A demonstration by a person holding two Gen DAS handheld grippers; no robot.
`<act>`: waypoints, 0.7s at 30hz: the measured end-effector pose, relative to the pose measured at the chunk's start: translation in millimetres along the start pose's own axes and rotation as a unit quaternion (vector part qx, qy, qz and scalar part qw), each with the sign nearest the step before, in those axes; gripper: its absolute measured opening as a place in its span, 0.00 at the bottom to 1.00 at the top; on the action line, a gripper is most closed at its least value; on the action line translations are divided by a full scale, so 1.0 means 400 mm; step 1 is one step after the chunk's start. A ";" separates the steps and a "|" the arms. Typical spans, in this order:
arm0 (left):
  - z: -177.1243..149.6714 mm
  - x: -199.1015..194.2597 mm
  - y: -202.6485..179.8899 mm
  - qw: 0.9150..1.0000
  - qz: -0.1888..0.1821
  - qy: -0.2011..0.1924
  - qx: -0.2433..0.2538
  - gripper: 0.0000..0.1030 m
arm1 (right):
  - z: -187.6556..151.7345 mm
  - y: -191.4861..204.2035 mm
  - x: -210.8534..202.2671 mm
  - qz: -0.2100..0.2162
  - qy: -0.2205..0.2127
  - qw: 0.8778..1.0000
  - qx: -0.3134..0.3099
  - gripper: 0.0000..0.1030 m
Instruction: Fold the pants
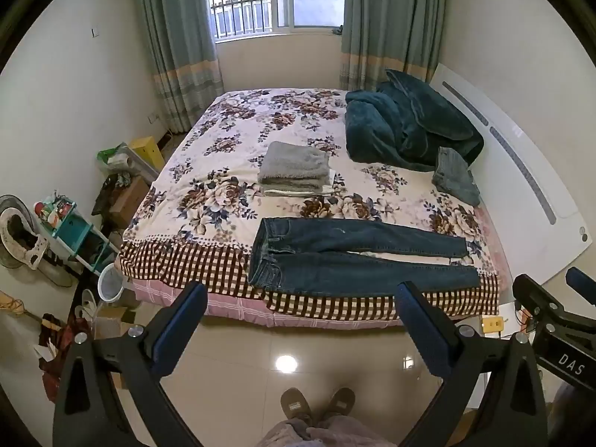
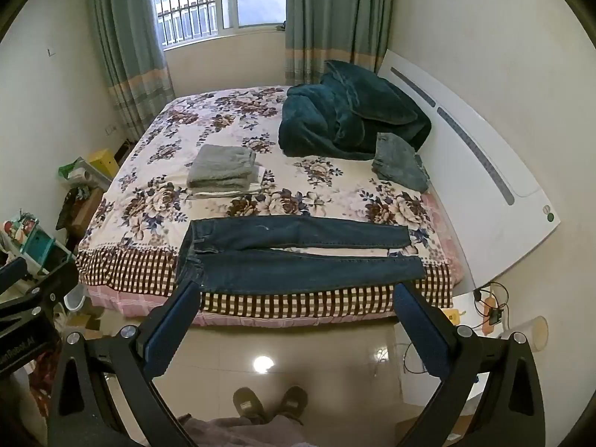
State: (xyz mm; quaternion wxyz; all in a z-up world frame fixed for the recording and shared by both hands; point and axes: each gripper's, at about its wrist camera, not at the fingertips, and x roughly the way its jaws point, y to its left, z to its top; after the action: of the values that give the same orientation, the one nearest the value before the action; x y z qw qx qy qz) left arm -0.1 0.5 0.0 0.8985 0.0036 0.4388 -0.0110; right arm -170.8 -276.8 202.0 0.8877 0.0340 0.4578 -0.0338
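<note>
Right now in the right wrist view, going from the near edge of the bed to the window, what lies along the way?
Blue jeans laid flat at the bed's edge → folded grey towel stack → curtains and barred window.

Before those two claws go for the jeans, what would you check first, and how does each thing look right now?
1. Jeans spread flat along the near bed edge, legs side by side: ok.
2. Nothing lying on the jeans: ok.
3. Left gripper open and empty: ok.
4. Right gripper open and empty: ok.
5. Both grippers short of the bed, not touching the jeans: ok.
6. Folded pile sits apart from the jeans, leaving room to fold: ok.
</note>
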 end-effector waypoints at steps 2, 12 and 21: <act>0.001 0.001 -0.001 1.000 0.003 0.001 0.003 1.00 | 0.001 0.002 0.001 -0.001 0.000 1.000 0.000 1.00; 0.013 -0.001 -0.001 1.000 0.004 -0.001 0.006 1.00 | 0.001 0.000 0.001 0.005 0.000 1.000 0.003 1.00; 0.056 -0.020 -0.028 1.000 0.008 -0.004 0.012 1.00 | 0.005 0.028 -0.032 0.011 0.001 1.000 0.010 1.00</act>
State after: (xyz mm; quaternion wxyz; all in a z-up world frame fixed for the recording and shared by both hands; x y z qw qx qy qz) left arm 12.4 -10.9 20.3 0.9004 0.0178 0.4346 -0.0087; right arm -175.4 -265.6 213.9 0.8870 0.0479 0.4584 -0.0286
